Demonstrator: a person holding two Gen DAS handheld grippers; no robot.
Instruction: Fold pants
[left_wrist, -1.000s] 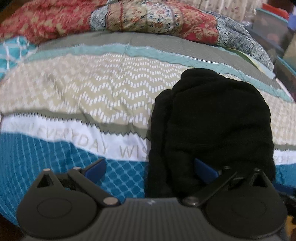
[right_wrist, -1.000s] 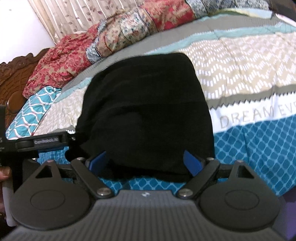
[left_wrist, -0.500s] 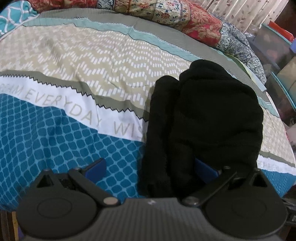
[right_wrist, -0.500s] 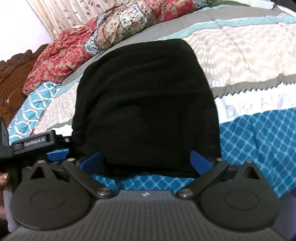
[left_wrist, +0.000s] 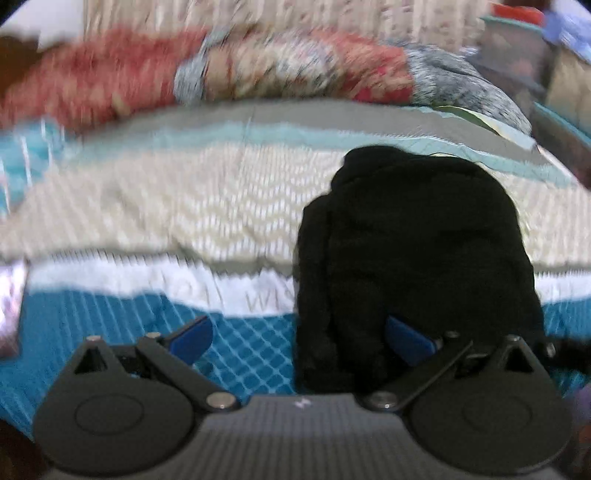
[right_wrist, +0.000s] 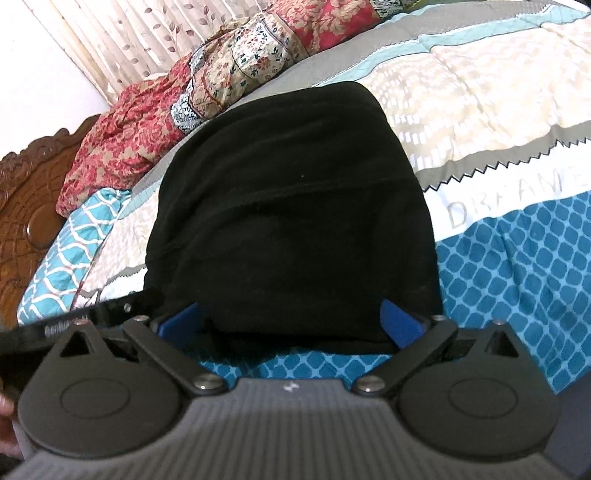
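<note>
Near the bedspread (right_wrist: 498, 122) front edge, folded pants (right_wrist: 291, 206) sit between both wide-open, empty grippers — left gripper (left_wrist: 299, 338), right gripper (right_wrist: 291, 319) — so a snagged pad on pull-back could undo the fold.

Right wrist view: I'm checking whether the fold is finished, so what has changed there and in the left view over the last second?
The right gripper spread its fingers slightly wider, off the folded black fleece pants. The left wrist view swung sideways and back and is now blurred. The pants stayed folded on the patterned teal, white and beige bedspread; the left gripper stayed open.
</note>
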